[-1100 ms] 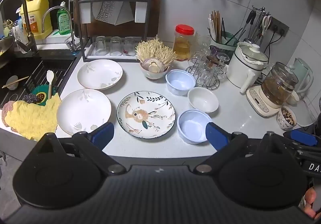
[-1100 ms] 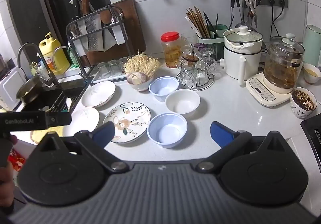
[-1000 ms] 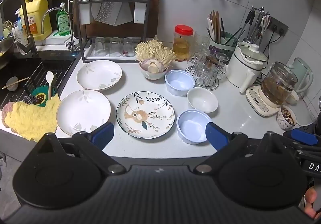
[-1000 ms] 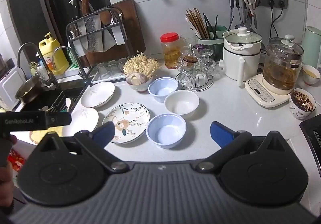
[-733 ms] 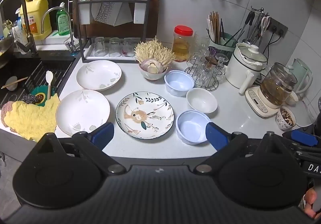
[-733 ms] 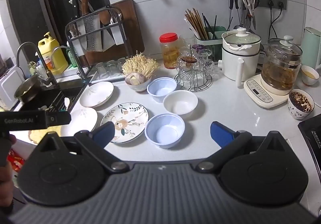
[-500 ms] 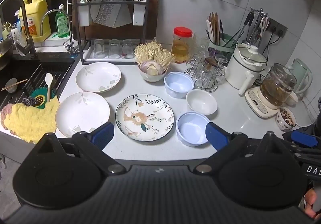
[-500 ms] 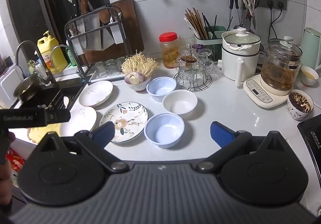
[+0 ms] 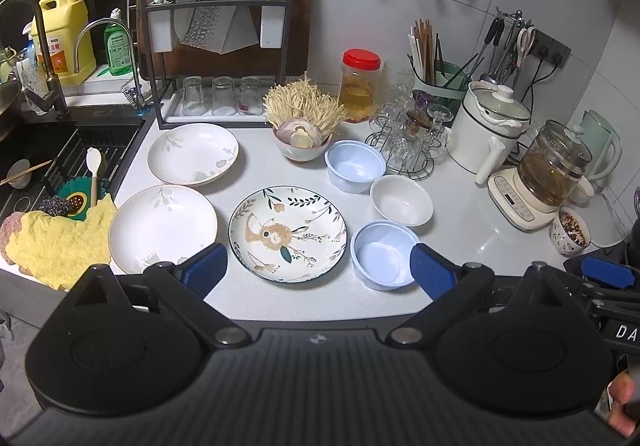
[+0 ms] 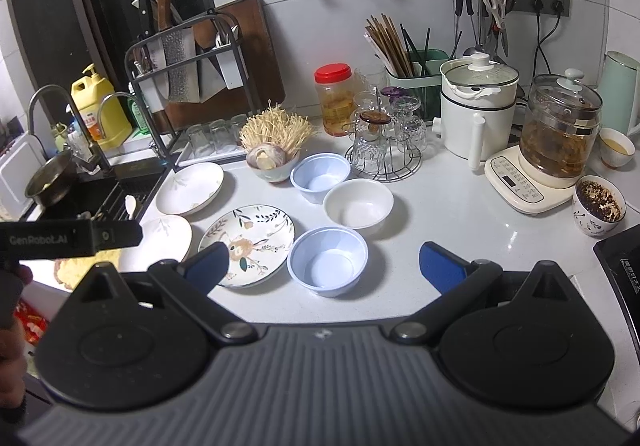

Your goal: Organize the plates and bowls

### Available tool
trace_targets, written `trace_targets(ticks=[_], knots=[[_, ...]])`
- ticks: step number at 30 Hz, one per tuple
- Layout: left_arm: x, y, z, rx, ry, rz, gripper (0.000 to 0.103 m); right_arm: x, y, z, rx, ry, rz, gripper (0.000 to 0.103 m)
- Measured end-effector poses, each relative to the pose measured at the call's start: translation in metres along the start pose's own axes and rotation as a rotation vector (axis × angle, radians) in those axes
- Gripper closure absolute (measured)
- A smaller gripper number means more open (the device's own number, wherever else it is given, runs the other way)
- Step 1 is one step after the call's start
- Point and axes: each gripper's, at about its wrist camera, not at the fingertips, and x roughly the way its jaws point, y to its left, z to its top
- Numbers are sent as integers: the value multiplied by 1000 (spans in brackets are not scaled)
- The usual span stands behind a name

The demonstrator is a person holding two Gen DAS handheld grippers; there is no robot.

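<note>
Three plates and three bowls lie spread over a white stone tabletop (image 9: 460,246) beside a dark sink (image 9: 60,162). Two plain white plates with faint leaf prints sit at the sink end, the far white plate (image 9: 193,153) near the black dish rack (image 9: 216,46) and the near white plate (image 9: 163,227) touching a yellow cloth (image 9: 60,242). A round plate painted with a brown animal and leaves (image 9: 287,232) lies just to their right. Beyond it stand two pale blue plastic bowls, the far blue bowl (image 9: 355,170) and the near blue bowl (image 9: 382,254), with one small white bowl (image 9: 401,200) between them. A seventh dish, a bowl of enoki mushrooms (image 9: 303,126), stands behind them. The left tool (image 9: 318,270) hangs above the tabletop's front edge over the painted plate, jaws spread wide and holding nothing; the right tool (image 10: 324,265) hangs likewise over the near blue bowl, wide and empty.
</note>
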Motion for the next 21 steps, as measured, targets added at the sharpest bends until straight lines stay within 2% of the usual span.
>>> trace_targets(ticks=[21], knots=[[5, 0, 1, 5, 16, -6, 4, 2, 2, -2, 6, 11, 4, 0]])
